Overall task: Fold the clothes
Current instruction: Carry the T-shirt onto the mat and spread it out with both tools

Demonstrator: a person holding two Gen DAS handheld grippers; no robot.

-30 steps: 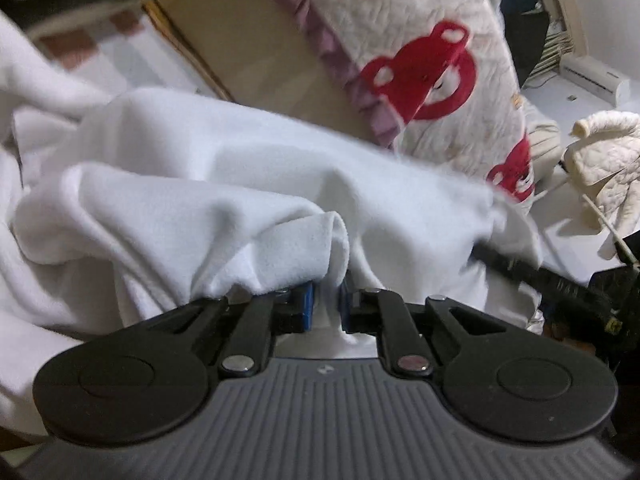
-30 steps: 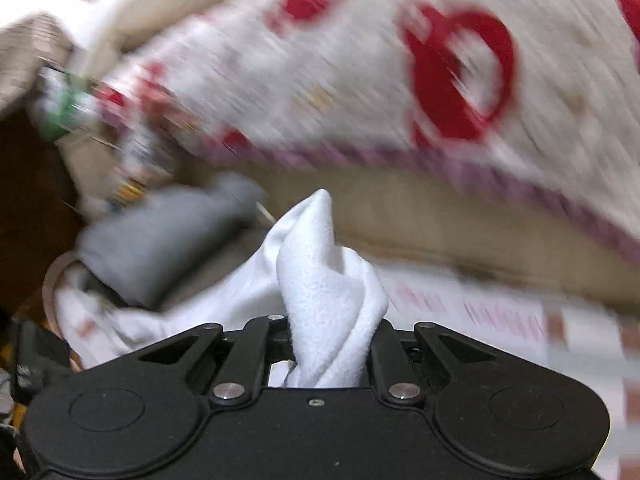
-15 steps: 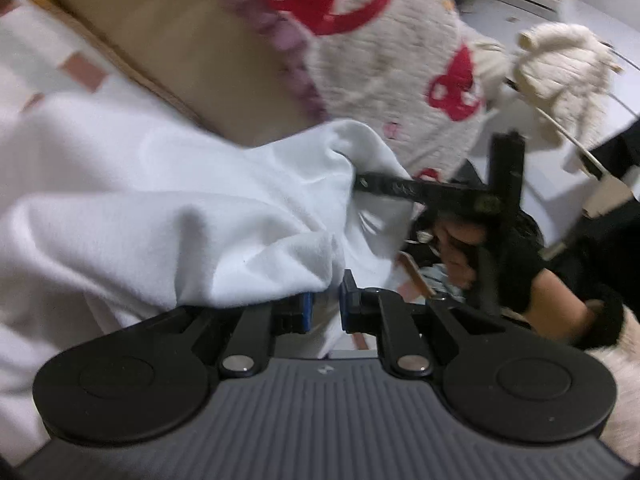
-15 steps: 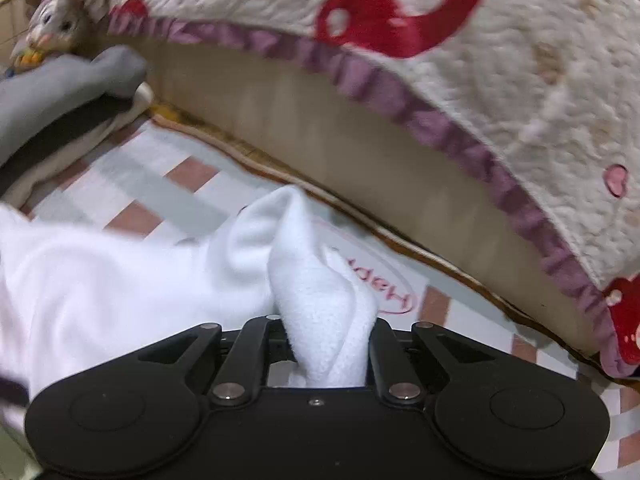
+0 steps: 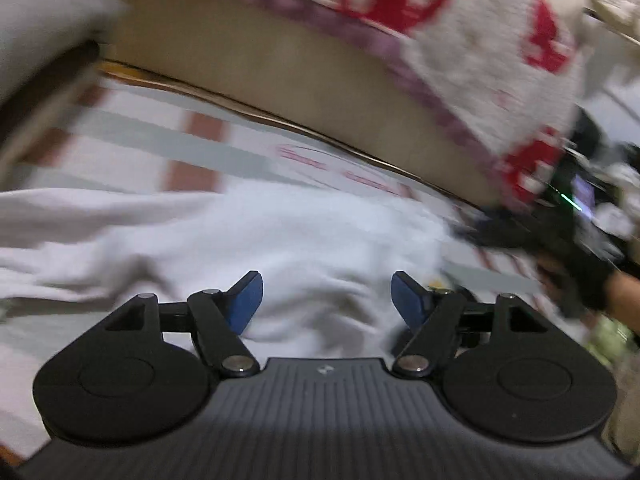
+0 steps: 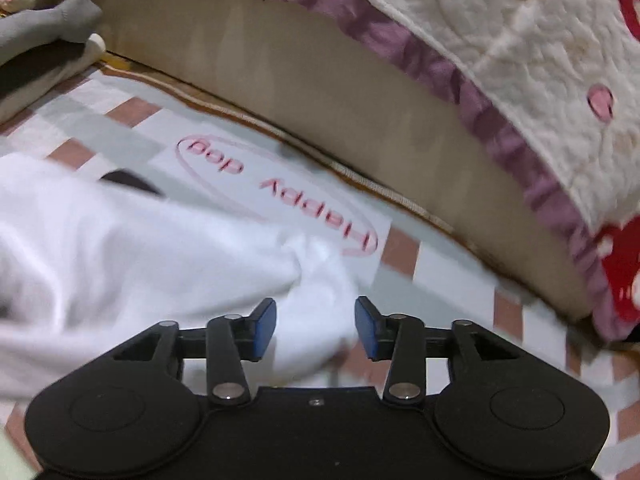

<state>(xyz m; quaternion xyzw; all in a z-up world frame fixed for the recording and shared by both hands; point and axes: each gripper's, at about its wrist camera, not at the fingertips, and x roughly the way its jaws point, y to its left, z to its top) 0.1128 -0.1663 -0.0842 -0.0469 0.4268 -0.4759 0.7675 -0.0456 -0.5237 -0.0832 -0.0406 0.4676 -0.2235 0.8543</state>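
Both grippers had let go of the white garment [image 6: 132,260], which a second earlier was pinched in each. Jaws of the left gripper [image 5: 327,300] were opening wide, the blue pads [image 5: 245,300] clear of the cloth below; jaws of the right gripper [image 6: 316,326] were opening too, a fold of cloth lying between them unpressed. No container showed in either view. That garment lay rumpled and blurred on the checked mat [image 6: 400,248] printed "Happy dog", beside the mattress edge [image 6: 340,92] under the quilted cover [image 6: 520,52]. Grey clothes [image 6: 36,28] sat stacked far left.
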